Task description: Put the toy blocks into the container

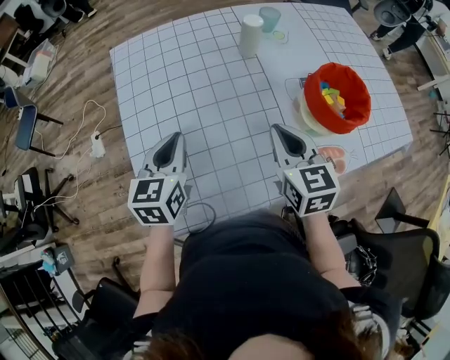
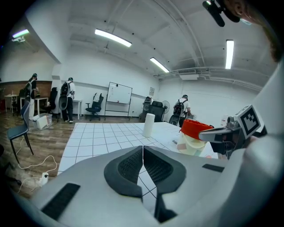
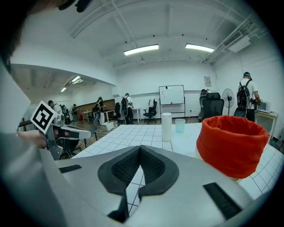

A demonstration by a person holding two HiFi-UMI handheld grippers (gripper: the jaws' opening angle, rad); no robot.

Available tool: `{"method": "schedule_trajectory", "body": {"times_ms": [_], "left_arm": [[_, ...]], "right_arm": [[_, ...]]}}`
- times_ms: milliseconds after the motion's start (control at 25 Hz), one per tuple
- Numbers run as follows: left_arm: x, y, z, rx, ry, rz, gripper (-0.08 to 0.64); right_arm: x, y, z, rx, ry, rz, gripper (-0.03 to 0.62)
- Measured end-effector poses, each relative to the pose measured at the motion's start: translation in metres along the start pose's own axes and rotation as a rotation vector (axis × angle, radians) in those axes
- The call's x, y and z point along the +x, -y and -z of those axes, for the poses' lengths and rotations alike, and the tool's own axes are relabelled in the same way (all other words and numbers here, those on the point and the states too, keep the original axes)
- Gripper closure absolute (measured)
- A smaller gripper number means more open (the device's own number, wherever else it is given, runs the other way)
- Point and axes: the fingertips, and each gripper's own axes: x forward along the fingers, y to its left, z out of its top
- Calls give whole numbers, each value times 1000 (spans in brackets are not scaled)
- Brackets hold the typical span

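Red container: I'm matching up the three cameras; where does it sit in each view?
Head view: red container upper right.
Left gripper view: red container right of centre.
Right gripper view: red container large at right.
Shared landmark: white cylinder, left of it in every view.

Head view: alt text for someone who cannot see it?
A person holds the left tool and right tool, both shut and empty, over the near edge of a gridded table. A red container at right holds coloured toy blocks; a white cylinder and pale cup stand farther back.
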Motion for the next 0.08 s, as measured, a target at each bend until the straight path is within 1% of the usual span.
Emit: {"method": "schedule_trajectory", "body": {"times_ms": [80], "left_arm": [[1, 1, 0, 1, -2, 1, 531]], "right_arm": [[0, 0, 1, 8, -2, -3, 577]]}}
